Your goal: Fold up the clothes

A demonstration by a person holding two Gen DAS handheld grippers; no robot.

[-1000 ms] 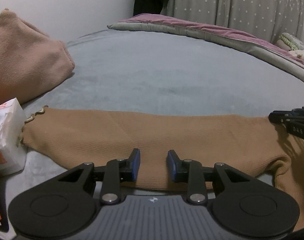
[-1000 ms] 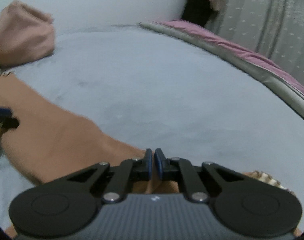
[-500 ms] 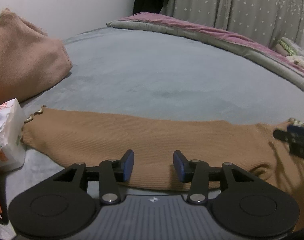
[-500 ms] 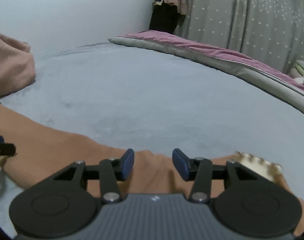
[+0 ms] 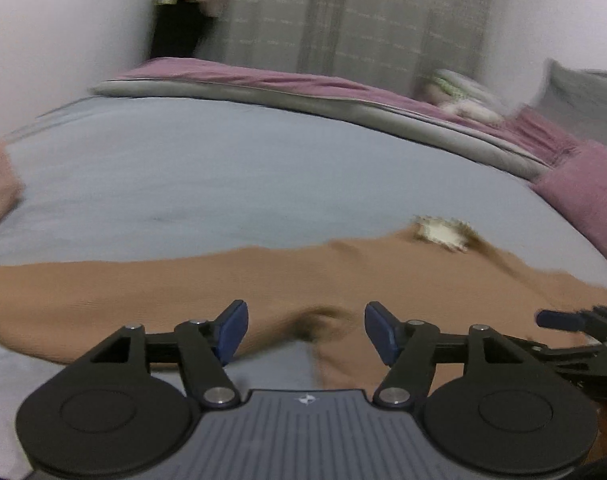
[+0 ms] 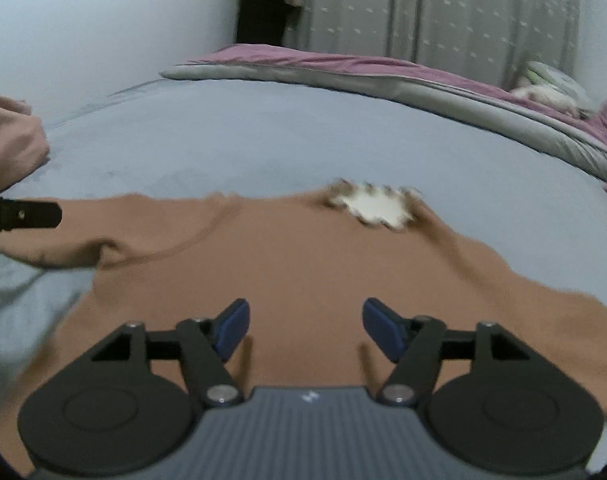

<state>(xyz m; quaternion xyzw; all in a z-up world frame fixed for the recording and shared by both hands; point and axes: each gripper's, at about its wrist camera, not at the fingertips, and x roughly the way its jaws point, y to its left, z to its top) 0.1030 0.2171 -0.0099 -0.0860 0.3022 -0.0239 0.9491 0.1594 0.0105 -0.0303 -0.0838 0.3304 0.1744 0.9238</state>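
Bed (image 6: 263,128): both grippers (image 5: 305,330) (image 6: 305,328), jaws just opened, empty over the top (image 6: 303,260); a one-layer pinch could skew the fold.

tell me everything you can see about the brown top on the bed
The brown top is a tan, fine-ribbed knit lying flat on the grey-blue bedsheet. Its frilled neckline, showing a cream inside, faces the far side. One sleeve lies stretched out sideways. Both grippers stand open above it; neither grips the cloth.
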